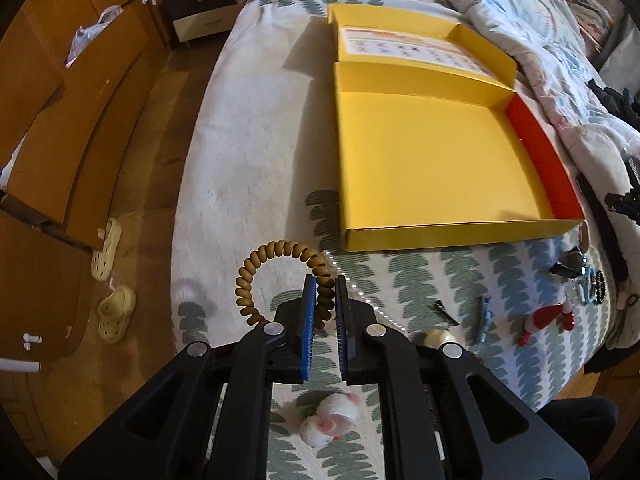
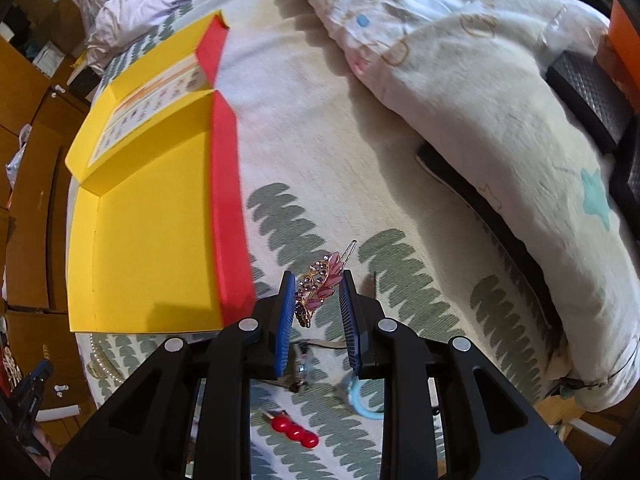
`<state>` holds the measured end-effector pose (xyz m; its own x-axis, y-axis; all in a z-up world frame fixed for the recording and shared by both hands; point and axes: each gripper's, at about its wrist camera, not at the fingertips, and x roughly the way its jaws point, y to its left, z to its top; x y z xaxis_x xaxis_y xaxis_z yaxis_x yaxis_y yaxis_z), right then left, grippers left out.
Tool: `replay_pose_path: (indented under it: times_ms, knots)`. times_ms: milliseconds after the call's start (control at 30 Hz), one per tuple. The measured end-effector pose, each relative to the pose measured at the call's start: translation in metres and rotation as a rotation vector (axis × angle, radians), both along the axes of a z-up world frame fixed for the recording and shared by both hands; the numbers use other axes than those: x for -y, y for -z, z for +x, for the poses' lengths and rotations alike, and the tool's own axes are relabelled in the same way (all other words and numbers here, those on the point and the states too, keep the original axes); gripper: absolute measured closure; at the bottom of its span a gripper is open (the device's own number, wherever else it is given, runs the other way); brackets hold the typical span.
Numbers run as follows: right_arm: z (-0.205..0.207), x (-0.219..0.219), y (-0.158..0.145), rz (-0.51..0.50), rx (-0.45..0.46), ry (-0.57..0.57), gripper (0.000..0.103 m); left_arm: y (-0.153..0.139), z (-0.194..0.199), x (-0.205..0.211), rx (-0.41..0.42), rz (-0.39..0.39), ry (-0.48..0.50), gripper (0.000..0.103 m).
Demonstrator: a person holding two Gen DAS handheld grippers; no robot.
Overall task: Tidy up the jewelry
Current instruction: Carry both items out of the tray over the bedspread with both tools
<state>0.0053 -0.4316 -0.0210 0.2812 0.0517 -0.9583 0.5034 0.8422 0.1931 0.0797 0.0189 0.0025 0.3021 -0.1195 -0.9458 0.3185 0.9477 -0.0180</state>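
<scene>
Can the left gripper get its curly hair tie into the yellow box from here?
Probably yes. The left gripper is shut on the curly hair tie, and the yellow box lies open just ahead on the bed, with its floor bare and nothing between them.

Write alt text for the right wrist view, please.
The right gripper holds a purple jewelled hair clip above a patterned bedsheet. An open yellow box with a red side lies to its left.
</scene>
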Motion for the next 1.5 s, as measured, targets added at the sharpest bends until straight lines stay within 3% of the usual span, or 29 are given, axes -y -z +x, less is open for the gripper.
replay_pose_path:
  times_ms: [700, 1067, 1500]
  knots:
    - [0.017, 0.025, 0.045, 0.008, -0.053, 0.026, 0.079, 0.066, 0.039, -0.016, -0.121, 0.047, -0.070, 0.093]
    - [0.030, 0.026, 0.062, 0.015, -0.076, 0.010, 0.079, 0.075, 0.046, -0.011, -0.132, 0.070, -0.081, 0.093]
    - [0.034, 0.025, 0.070, 0.012, -0.066, 0.008, 0.075, 0.072, 0.049, -0.012, -0.130, 0.038, -0.066, 0.090]
